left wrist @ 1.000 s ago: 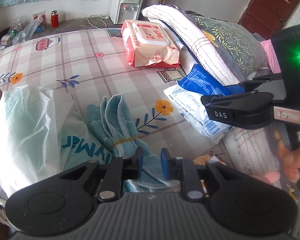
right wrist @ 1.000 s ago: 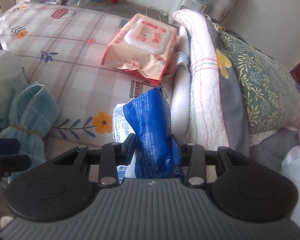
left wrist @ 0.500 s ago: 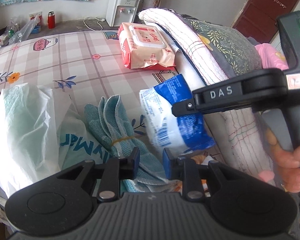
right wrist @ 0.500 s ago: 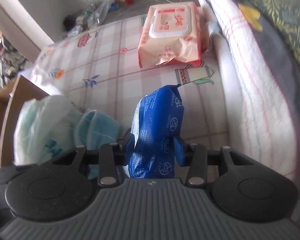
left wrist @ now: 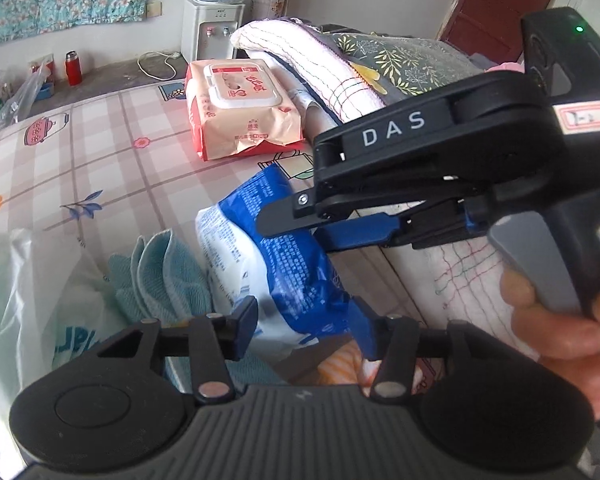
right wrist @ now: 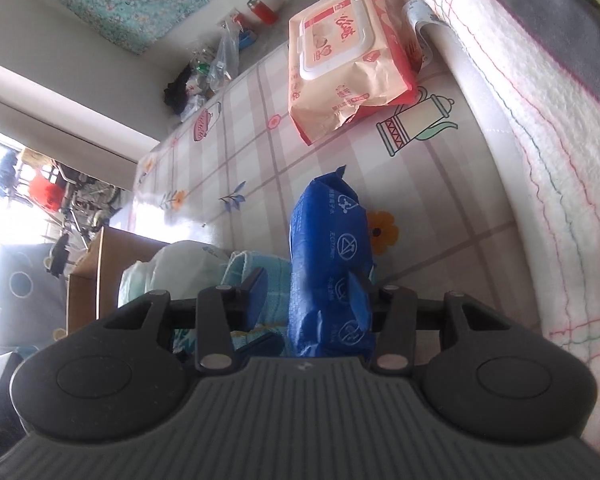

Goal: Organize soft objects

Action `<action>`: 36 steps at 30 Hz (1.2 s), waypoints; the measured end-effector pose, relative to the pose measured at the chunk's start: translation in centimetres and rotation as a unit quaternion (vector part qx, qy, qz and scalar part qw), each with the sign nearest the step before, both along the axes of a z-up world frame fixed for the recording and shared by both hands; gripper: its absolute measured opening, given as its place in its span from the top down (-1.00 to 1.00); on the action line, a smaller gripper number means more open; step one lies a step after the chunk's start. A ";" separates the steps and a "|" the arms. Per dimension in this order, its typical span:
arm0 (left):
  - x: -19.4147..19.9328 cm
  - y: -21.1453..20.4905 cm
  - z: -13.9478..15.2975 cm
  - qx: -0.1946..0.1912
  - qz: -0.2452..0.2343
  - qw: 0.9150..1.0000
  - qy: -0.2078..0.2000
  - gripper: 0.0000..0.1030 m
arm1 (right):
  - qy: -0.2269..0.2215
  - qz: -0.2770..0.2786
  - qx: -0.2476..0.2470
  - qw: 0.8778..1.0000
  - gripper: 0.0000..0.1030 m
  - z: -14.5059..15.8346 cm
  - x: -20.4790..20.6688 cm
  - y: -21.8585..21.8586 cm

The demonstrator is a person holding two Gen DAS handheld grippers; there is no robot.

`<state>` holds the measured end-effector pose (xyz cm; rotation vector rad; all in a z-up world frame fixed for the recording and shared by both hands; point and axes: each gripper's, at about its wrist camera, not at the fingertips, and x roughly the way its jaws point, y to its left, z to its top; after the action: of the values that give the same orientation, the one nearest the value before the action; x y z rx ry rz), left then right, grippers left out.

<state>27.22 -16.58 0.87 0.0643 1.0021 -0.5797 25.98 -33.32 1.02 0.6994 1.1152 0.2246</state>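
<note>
While the right gripper (right wrist: 308, 300) hangs over the checked bed sheet (left wrist: 100, 160), its jaws stand apart w/ the blue-white soft pack (right wrist: 330, 264) between them, leaning on the right finger; left finger clear of it. Whether it bears on the pack: cannot tell. Left gripper (left wrist: 304, 328) jaws also apart, pack's lower end between them, no clamp seen. Teal cloth bundle (left wrist: 164, 276) lies beside pack, white plastic bag (left wrist: 24, 292) next to it. Pink wipes pack (left wrist: 240, 108) sits well apart, near folded blankets (left wrist: 320, 60).
</note>
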 end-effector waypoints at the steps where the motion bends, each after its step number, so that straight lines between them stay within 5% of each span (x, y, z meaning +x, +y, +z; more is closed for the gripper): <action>1: 0.2 -0.3 0.0 0.004 0.000 1.000 -0.005 -0.04 | 0.000 -0.001 0.007 1.000 0.13 -0.1 0.0 0.0; 5: 0.6 -1.2 -0.1 0.027 0.005 0.999 -0.020 -0.04 | -0.006 -0.003 0.039 0.999 0.12 -0.3 0.1 -0.3; 12: 1.8 -0.2 -0.7 0.016 0.033 0.999 0.004 0.24 | -0.018 -0.024 0.074 0.997 0.11 -1.0 0.2 -1.7; 19: 2.1 0.5 -1.3 0.008 0.037 0.999 0.014 0.24 | 0.005 -0.078 0.082 0.994 -0.17 -4.3 0.8 -3.2; 26: 2.0 1.0 -1.3 0.013 0.042 0.999 0.013 0.24 | 0.015 -0.019 0.094 0.995 -0.20 -6.3 1.6 0.0; 30: 1.8 1.5 -1.2 0.013 0.048 0.999 0.009 0.24 | 0.012 -0.004 0.064 0.998 0.15 -5.9 1.7 1.2; 36: 1.4 1.9 -1.3 0.001 0.049 0.999 0.010 0.24 | 0.004 -0.008 0.052 0.999 0.39 -5.5 0.9 1.4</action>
<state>28.63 -14.68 -0.39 0.0110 1.0191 -0.4912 26.93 -31.88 -4.44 0.8033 1.1108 0.2674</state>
